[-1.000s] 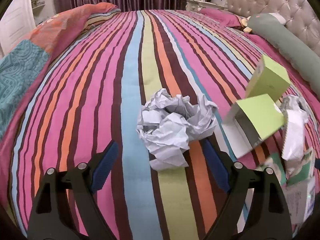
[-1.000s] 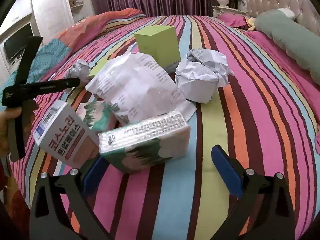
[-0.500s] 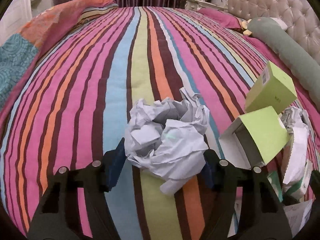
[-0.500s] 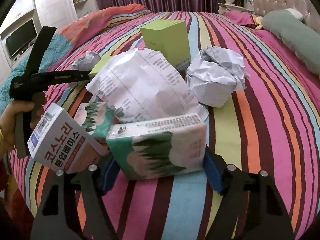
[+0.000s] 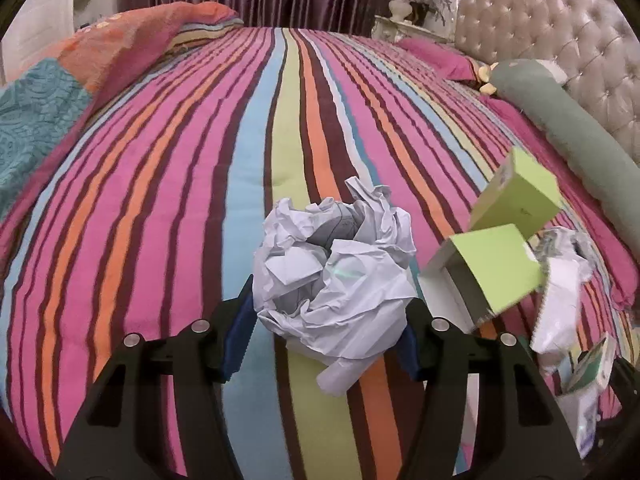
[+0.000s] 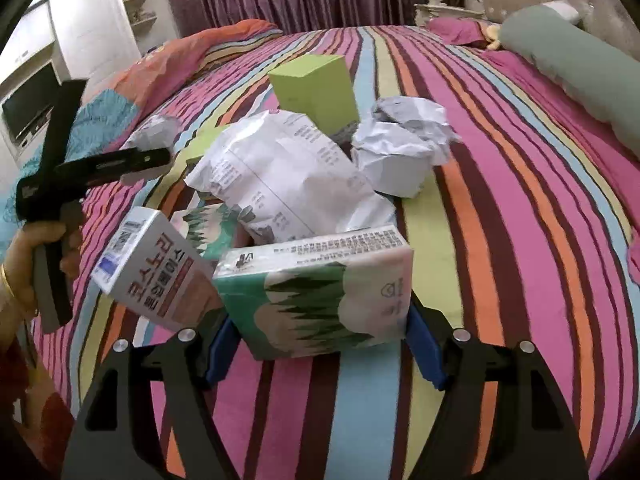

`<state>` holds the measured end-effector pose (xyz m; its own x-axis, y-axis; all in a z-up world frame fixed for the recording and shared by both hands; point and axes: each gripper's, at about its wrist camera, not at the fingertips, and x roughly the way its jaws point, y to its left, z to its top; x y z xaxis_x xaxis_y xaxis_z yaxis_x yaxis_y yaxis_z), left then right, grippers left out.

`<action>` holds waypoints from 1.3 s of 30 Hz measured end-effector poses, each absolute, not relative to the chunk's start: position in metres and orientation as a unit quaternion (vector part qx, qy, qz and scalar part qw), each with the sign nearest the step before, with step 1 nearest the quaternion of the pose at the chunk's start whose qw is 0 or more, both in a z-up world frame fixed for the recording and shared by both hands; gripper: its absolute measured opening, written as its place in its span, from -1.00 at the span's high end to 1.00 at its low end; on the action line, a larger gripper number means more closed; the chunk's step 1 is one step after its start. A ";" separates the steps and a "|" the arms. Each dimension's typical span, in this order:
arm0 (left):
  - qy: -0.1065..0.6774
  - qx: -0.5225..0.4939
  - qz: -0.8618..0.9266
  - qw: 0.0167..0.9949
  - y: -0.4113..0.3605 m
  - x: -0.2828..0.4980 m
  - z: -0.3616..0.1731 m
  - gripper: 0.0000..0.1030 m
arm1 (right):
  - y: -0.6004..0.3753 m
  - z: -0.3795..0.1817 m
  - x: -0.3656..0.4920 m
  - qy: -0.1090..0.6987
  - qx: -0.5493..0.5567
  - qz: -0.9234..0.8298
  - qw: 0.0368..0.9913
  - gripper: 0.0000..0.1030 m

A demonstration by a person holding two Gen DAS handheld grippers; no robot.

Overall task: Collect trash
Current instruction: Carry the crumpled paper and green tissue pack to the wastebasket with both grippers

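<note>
In the left wrist view my left gripper point(image 5: 326, 340) is shut on a crumpled white paper ball point(image 5: 336, 276), pinched between its blue pads on the striped bedspread point(image 5: 168, 184). In the right wrist view my right gripper point(image 6: 320, 344) is shut on a green-and-white tissue pack point(image 6: 320, 292). Behind it lie a white printed bag point(image 6: 284, 184), a Korean-lettered carton point(image 6: 156, 276), a second crumpled paper ball point(image 6: 404, 148) and a green box point(image 6: 316, 92). The left gripper's handle point(image 6: 60, 184) shows at the far left there, held by a hand.
Two green boxes point(image 5: 516, 196) and a torn white wrapper point(image 5: 560, 300) lie right of the left gripper. A grey-green bolster point(image 5: 568, 132) lies along the tufted headboard point(image 5: 568, 48). A folded orange and teal quilt point(image 5: 80, 64) lies at the left. Curtains hang behind.
Both grippers moved forward and closed. The left one took hold of the paper ball; the right one took hold of the tissue pack.
</note>
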<state>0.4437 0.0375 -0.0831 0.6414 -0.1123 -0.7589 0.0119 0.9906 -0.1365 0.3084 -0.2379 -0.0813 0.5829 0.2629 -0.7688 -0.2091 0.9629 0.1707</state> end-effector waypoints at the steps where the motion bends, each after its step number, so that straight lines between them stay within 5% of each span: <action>1: 0.421 -0.060 -0.033 0.905 0.039 0.437 -0.080 -0.14 | -0.241 -0.080 0.307 0.437 0.034 0.129 0.889 -0.35; 14: 0.407 -0.041 -0.026 0.912 0.054 0.330 -0.040 -0.14 | -0.265 -0.057 0.244 0.439 0.090 0.088 0.890 -0.35; 39: 0.412 -0.035 -0.066 0.908 0.047 0.101 -0.055 -0.14 | -0.235 -0.033 0.087 0.411 0.125 0.128 0.894 -0.35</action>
<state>0.1011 0.0466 -0.0547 0.6524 -0.1491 -0.7431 0.0908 0.9888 -0.1187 0.0873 -0.2345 -0.0326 0.6291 0.3316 -0.7030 -0.1253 0.9359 0.3293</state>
